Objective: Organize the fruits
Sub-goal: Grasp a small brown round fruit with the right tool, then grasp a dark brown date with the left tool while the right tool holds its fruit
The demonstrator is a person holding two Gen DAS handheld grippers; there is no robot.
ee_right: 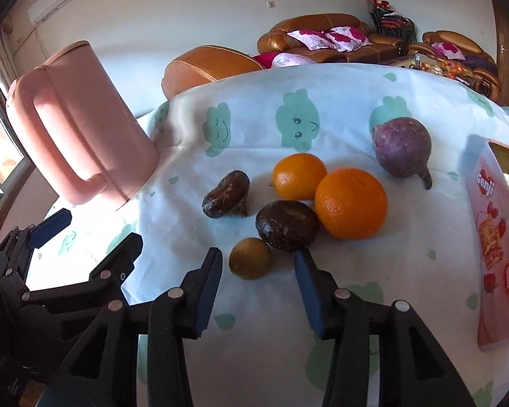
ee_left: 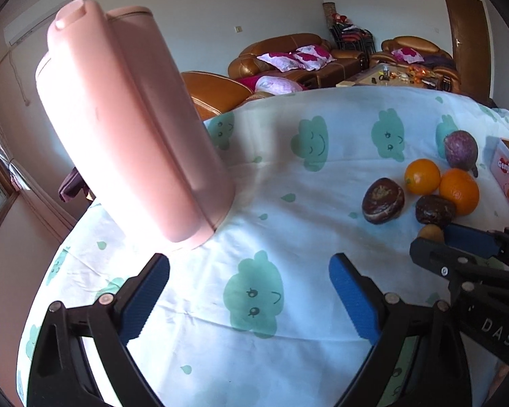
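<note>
Pink plastic makes up the tall jug (ee_right: 81,125) at the left of the table, standing upright on the cloth with its lid on and its handle turned this way; what it holds cannot be seen. At the right edge lies a pink box (ee_right: 495,247) with a picture of a layered cake and strawberries on its face; its contents are hidden too.

None of the fruit sits in any container. It lies loose in a cluster on the white tablecloth (ee_right: 254,356) printed with green smiling clouds. Two oranges, a small orange (ee_right: 299,176) and a large orange (ee_right: 351,203), touch each other. A dark brown wrinkled fruit (ee_right: 287,224) rests against the large orange, and a second dark fruit (ee_right: 225,199) lies a little to its left, apart. A purple round fruit (ee_right: 402,147) with a stubby stalk sits behind the oranges. A small yellow-brown fruit (ee_right: 250,258) lies nearest.

The right gripper (ee_right: 256,269) is unclenched, its blue pads on either side of the small yellow-brown fruit without touching it. The left gripper (ee_left: 249,276) hangs spread wide over bare cloth beside the jug, holding nothing.
</note>
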